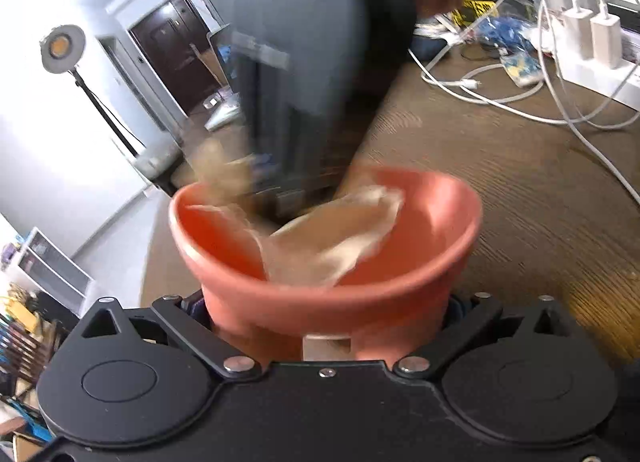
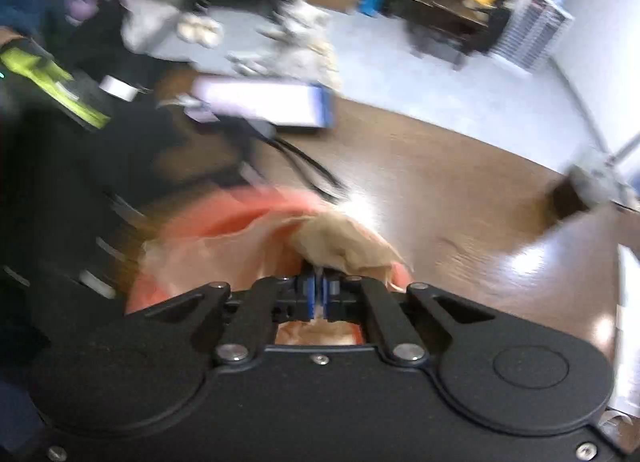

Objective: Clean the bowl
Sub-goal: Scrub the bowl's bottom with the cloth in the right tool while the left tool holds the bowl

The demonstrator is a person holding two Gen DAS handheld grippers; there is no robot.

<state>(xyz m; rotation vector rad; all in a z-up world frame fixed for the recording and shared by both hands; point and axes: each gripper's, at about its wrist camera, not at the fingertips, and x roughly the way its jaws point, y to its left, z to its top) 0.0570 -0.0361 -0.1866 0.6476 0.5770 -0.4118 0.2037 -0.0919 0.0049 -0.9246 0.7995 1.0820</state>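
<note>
Orange bowl held up while a cloth works around inside it.

The bowl point(image 1: 320, 262) sits low in the middle of the left-wrist frame, clasped at its base between the jaws of the left hand-held gripper point(image 1: 326, 314), which are spread wide around it, clear of the brown surface point(image 1: 520, 201). A tan cloth point(image 1: 340, 238) lies draped inside, against the far wall. In the right-wrist frame the right hand-held gripper point(image 2: 320, 294) has its jaws nearly closed on a bunch of that cloth, right over the blurred bowl. I'd judge the bowl stiff, light plastic, smooth and apt to slip; the base grip suits it. White cables point(image 1: 520, 93) lie upper right.
</note>
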